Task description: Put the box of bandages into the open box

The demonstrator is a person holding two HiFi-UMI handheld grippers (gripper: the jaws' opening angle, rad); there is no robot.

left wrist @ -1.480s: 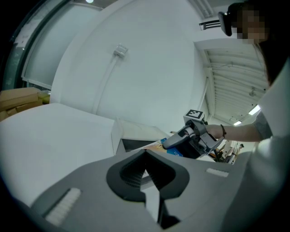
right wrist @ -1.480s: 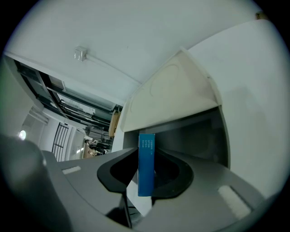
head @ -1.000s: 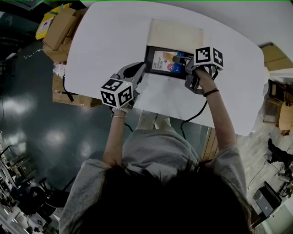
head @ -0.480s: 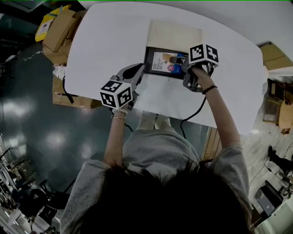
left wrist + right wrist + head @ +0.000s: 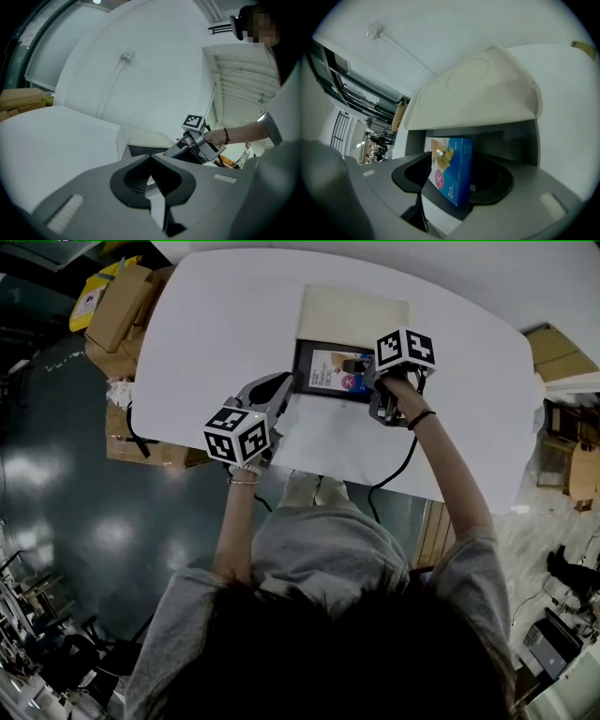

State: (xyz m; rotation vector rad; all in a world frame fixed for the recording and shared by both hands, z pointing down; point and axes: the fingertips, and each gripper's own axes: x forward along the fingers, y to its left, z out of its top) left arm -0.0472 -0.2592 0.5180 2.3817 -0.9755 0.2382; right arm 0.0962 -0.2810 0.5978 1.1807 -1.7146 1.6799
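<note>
My right gripper (image 5: 364, 364): jaws just opening, loose around the box of bandages (image 5: 452, 168).
Box of bandages: inside the open box (image 5: 300, 367), far centre of the table (image 5: 216, 324).
My left gripper (image 5: 284, 388): clenched, empty, just left of the open box.

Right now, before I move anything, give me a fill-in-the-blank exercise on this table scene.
The bandage box is ___ in colour.
It stands between the jaws, which have just been opening, of the person's ___ gripper.
The open box, its lid tipped back, sits on a ___ table.
Missing words: blue; right; white.
</note>
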